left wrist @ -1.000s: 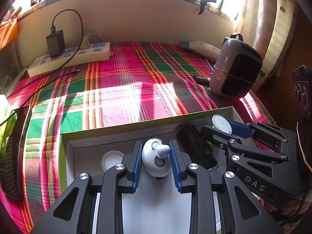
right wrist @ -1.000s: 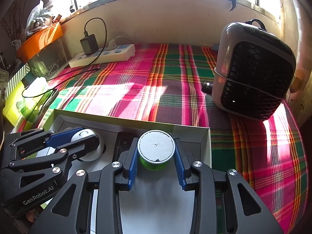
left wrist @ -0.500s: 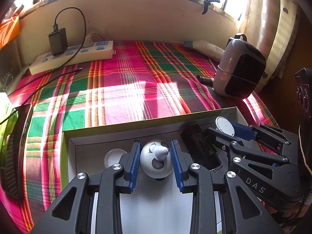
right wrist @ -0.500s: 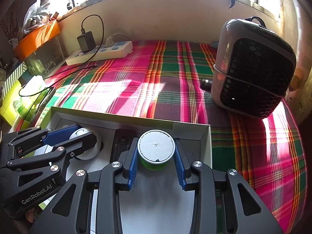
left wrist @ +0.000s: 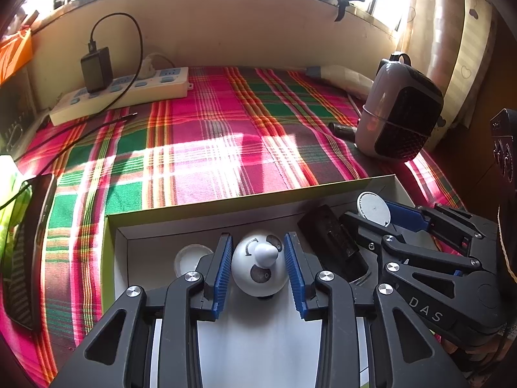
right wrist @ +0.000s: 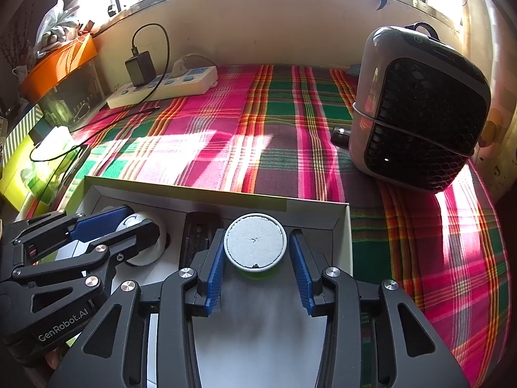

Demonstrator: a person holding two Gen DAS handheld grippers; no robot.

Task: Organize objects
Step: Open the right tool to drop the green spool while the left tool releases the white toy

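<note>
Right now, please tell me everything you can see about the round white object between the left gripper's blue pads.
The round white object looks like smooth plastic, with a small cone-shaped knob on top, a curved arrow mark and a dark round spot. It stands inside the white box, beside a black block. The left gripper has just been opening; slim gaps show at both pads.
</note>
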